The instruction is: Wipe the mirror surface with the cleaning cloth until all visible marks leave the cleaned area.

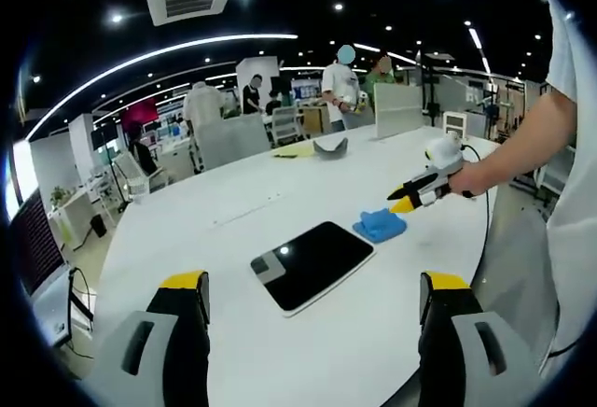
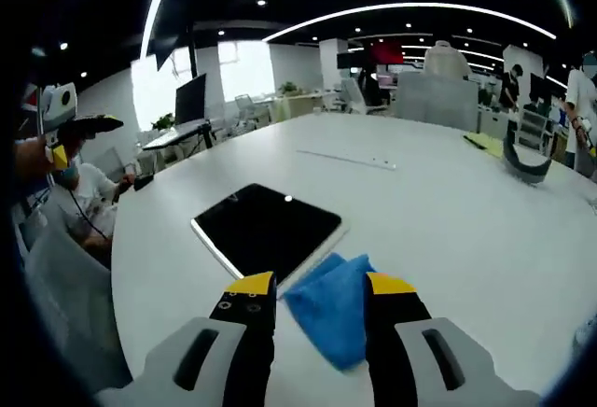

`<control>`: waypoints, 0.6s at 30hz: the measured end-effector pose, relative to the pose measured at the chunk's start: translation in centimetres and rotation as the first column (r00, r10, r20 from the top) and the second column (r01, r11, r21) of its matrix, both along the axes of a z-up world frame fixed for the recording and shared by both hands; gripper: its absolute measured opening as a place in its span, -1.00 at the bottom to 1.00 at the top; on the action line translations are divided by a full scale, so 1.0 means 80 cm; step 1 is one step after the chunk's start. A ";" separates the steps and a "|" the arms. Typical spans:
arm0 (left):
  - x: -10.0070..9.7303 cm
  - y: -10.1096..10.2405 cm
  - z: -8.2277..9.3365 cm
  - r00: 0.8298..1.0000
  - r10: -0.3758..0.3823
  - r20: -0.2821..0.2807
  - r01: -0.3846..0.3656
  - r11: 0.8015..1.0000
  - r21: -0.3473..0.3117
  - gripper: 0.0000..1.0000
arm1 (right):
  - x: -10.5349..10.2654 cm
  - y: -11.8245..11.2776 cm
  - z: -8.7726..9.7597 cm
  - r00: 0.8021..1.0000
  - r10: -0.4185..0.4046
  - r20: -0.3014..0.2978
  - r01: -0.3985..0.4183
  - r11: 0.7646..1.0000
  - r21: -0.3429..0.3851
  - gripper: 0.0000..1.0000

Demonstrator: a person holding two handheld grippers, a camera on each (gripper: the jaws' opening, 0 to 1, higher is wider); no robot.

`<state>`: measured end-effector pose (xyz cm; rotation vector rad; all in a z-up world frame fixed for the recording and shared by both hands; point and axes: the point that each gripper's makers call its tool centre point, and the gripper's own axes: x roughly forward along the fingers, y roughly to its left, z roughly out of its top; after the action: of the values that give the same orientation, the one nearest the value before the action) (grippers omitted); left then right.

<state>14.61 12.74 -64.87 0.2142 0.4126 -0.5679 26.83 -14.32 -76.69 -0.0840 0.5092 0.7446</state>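
**Fingers poised over the cloth, mirror just beyond**

The right gripper's (image 2: 309, 306) fingers stood apart, straddling the blue cleaning cloth (image 2: 334, 304), which lay crumpled on the white worktop (image 2: 448, 211) with nothing yet clamped. The left gripper's (image 1: 312, 297) fingers were likewise spread and empty, held back from the near edge of the mirror (image 1: 312, 264). The mirror, a dark flat slab, lay just beyond the cloth, the two touching or nearly so.

The step in hand appeared to be picking up the cloth. Doing it well would mean closing low on a thick fold, so the cloth came up bunched, without dragging against the mirror's edge. The left gripper could steady the mirror afterwards.
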 end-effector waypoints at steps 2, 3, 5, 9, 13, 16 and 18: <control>0.000 0.001 0.000 1.000 -0.006 0.001 0.006 1.000 -0.002 0.88 | -0.013 0.007 0.015 1.000 0.022 0.021 -0.022 1.000 -0.018 -0.28; 0.001 0.002 -0.001 1.000 -0.010 0.001 0.010 1.000 -0.003 0.88 | -0.020 0.011 0.024 0.999 0.023 0.024 -0.022 1.000 -0.013 -0.27; 0.001 0.003 -0.002 1.000 -0.016 -0.002 0.016 1.000 -0.009 0.89 | -0.031 0.018 0.041 1.000 0.017 0.018 -0.018 1.000 0.021 -0.16; 0.000 0.006 -0.001 1.000 -0.023 0.000 0.023 0.999 -0.023 0.89 | -0.061 0.035 0.062 0.999 0.043 0.023 -0.044 0.999 0.019 0.07; -0.006 0.010 -0.004 0.999 -0.033 -0.004 0.033 0.999 -0.030 0.90 | -0.094 0.056 0.062 0.990 0.127 0.066 -0.123 0.991 -0.059 0.29; -0.011 0.013 -0.005 0.999 -0.041 -0.006 0.041 0.999 -0.033 0.90 | -0.103 0.066 0.065 0.994 0.101 0.044 -0.101 0.995 0.005 0.35; -0.014 0.016 -0.005 0.999 -0.047 -0.001 0.047 0.999 -0.028 0.89 | -0.105 0.068 0.069 0.996 0.078 0.045 -0.079 0.997 0.024 0.40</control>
<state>13.51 14.02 -65.31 0.1969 0.4023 -0.6195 18.44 -8.89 -71.15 -0.0968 0.4567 0.8245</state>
